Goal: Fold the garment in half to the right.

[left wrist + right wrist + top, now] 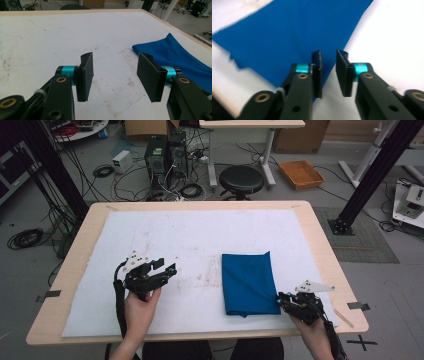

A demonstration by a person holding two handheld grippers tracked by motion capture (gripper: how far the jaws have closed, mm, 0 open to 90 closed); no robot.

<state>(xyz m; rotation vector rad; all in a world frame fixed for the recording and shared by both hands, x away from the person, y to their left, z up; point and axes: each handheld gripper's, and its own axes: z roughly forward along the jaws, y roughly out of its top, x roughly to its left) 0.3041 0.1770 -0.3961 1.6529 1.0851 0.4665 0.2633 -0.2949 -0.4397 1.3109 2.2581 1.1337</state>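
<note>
— How do the two claws stand?

— The left claw [169, 267] is spread wide with nothing between its jaws. It hovers over the stained white sheet [165, 227] on the bench [320, 245], well to the left of the folded blue cloth [247, 282]. In the left gripper view the cloth [180, 57] lies off to the right, apart from both pads.

— And the right one?

— The right claw [279, 299] is at the cloth's near right corner. In the right gripper view its jaws stand narrow, a small gap between them, and the cloth's edge [294, 35] runs in beneath that gap. The pads do not look pressed on the fabric.

— Is it touching the cloth at all?

— I cannot tell; the right gripper view is blurred. From above, the tips sit right at the corner.

— Anything cut off?

— The person's forearms leave the bottom edge of the high view.
</note>
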